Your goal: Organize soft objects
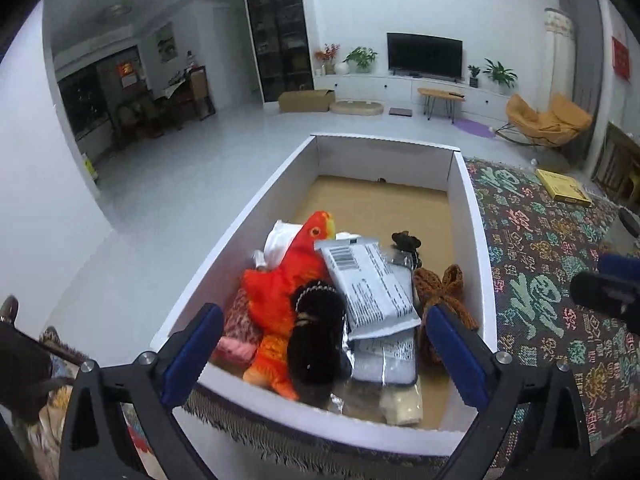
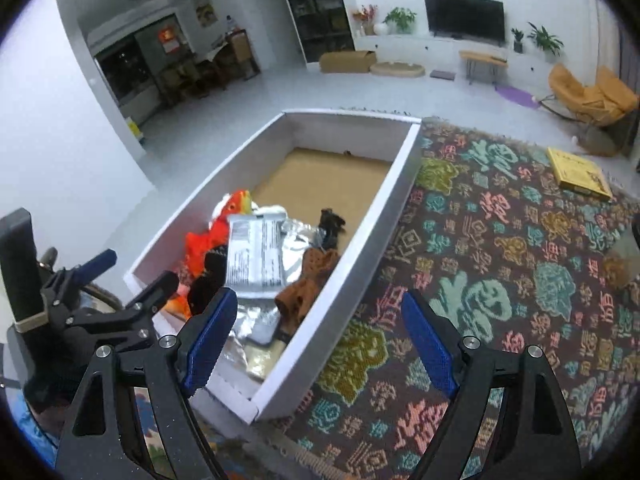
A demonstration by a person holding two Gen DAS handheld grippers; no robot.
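Both grippers hung over the near end of a white cardboard box (image 1: 276, 184) that sat on a patterned rug (image 1: 540, 248), its brown floor bare toward the far end.

Left gripper (image 1: 324, 354): jaws spread wide, nothing between the blue pads (image 1: 192, 356), pointing down into the box. Below it, at 12 o'clock from the tips, lay the heap of soft things. An orange-red plush fish (image 1: 288, 280) lay lengthwise, head toward 12 o'clock, resting on a white cloth (image 1: 280, 240). Just beside its tail, toward 3 o'clock, a black fuzzy piece (image 1: 316, 344). A grey printed pouch (image 1: 368, 288) lay over the fish's flank and over a silver foil bag (image 1: 384, 356). A brown knitted piece (image 1: 440, 292) sat against the box wall at 3 o'clock. A small dark item (image 1: 406, 242) lay behind the pouch. A pink-and-maroon knit (image 1: 240, 328) was wedged at the 9 o'clock wall.

Right gripper (image 2: 320, 334): jaws likewise spread, holding nothing, straddling the box's 3 o'clock wall (image 2: 360, 256), one pad above the contents and the other above the rug. The left gripper showed at 9 o'clock in this view.

A yellow book (image 2: 580, 174) lay on the rug toward 2 o'clock, well apart from the box.
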